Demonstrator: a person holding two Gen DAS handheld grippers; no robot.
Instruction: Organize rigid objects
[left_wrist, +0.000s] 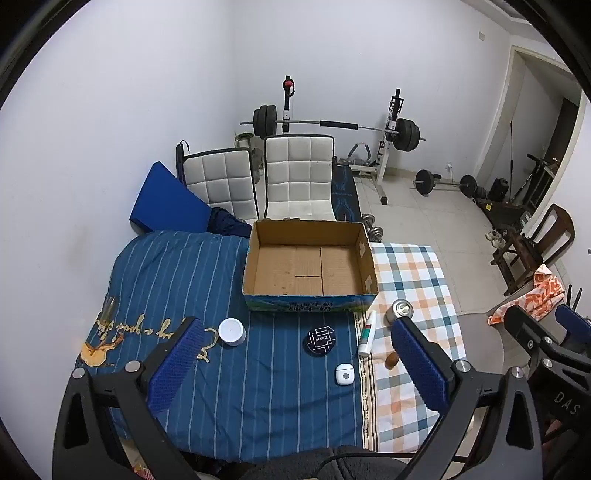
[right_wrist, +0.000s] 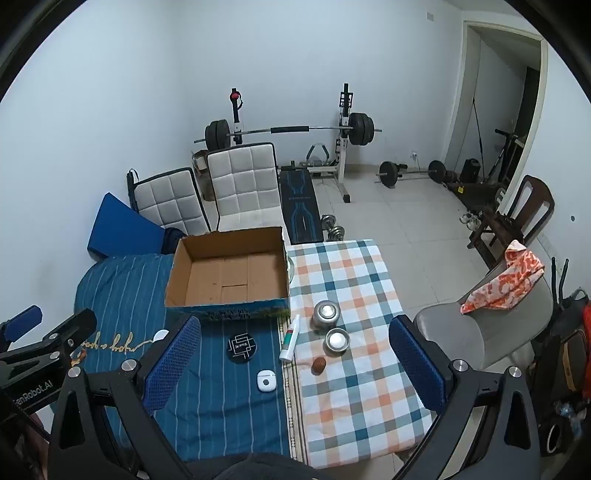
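Note:
An open, empty cardboard box (left_wrist: 310, 266) (right_wrist: 229, 275) stands at the back of the cloth-covered table. In front of it lie a white round jar (left_wrist: 232, 331), a black round case (left_wrist: 320, 340) (right_wrist: 242, 348), a white earbud case (left_wrist: 344, 374) (right_wrist: 266, 380), a white tube (left_wrist: 367, 333) (right_wrist: 290, 338), a brown nut-like object (left_wrist: 391, 360) (right_wrist: 319, 364), a metal can (left_wrist: 399, 310) (right_wrist: 326, 314) and a low silver tin (right_wrist: 337, 341). My left gripper (left_wrist: 299, 365) is open and empty above the front of the table. My right gripper (right_wrist: 291, 365) is open and empty too.
The table has a blue striped cloth (left_wrist: 177, 280) on the left and a checked cloth (right_wrist: 351, 280) on the right. Two white chairs (left_wrist: 299, 177) stand behind it. A grey chair with an orange cloth (right_wrist: 506, 284) stands to the right. A weight bench stands at the back.

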